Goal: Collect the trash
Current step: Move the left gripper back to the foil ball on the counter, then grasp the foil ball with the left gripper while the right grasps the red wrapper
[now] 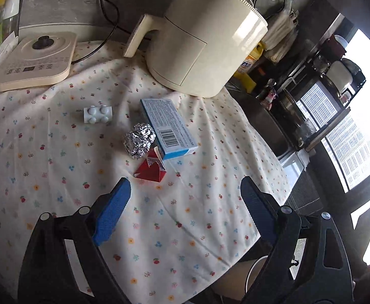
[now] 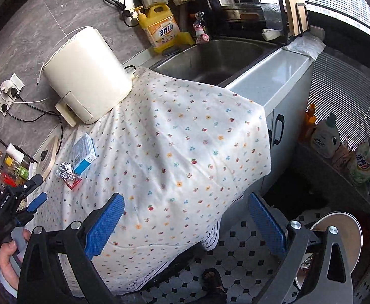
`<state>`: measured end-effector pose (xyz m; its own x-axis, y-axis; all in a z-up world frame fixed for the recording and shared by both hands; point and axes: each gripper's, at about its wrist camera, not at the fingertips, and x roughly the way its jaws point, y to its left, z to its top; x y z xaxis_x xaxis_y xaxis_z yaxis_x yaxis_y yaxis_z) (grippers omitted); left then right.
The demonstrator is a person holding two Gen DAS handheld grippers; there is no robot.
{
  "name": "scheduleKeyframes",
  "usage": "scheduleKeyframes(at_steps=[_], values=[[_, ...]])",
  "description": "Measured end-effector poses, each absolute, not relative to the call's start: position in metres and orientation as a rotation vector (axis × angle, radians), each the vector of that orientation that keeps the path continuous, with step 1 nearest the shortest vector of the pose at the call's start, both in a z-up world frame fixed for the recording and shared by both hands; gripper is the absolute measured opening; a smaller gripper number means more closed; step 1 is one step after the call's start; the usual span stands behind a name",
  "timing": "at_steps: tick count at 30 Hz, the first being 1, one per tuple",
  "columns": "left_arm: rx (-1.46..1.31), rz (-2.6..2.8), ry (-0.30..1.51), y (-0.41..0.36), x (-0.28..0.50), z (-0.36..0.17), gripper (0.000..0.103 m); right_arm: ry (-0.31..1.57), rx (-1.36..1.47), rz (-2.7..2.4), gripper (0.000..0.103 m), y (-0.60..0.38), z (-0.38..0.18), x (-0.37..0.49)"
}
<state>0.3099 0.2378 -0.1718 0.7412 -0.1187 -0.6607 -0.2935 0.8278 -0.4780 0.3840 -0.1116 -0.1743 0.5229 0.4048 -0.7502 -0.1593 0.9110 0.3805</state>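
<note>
A crumpled foil ball [image 1: 139,140], a red wrapper [image 1: 150,169] and a blue-and-white carton [image 1: 168,126] lie together on the flowered tablecloth [image 1: 58,167]. A small white studded block [image 1: 98,114] lies to their left. My left gripper [image 1: 185,192] is open and empty, hovering just short of the red wrapper. My right gripper [image 2: 185,210] is open and empty above the cloth's front edge. In the right wrist view the foil [image 2: 66,170], wrapper [image 2: 73,183] and carton [image 2: 84,152] sit far left, with the left gripper [image 2: 36,202] beside them.
A cream air fryer [image 1: 205,40] stands behind the trash, also in the right wrist view [image 2: 86,76]. A cream appliance base [image 1: 35,60] sits at the back left. A sink [image 2: 217,58], yellow detergent bottle [image 2: 162,27] and a round bin [image 2: 337,230] on the tiled floor lie to the right.
</note>
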Motion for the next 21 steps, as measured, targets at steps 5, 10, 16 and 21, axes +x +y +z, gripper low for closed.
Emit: scheduleKeyframes(at_steps=[5,10,16,21], values=[[-0.615,0.117,0.756,0.271,0.327,-0.182,0.07,0.964,0.258,0.339,0.095,-0.084,-0.172,0.387],[-0.634,0.114,0.777,0.289,0.349,-0.198,0.058,0.971,0.238,0.3,0.095,-0.077,-0.173,0.387],[-0.668,0.11,0.832,0.296,0.365,-0.222,0.045,0.99,0.229,0.257,0.095,-0.08,-0.177,0.387],[-0.69,0.114,0.799,0.3,0.356,-0.22,0.033,0.986,0.216,0.274,0.095,-0.066,-0.174,0.39]])
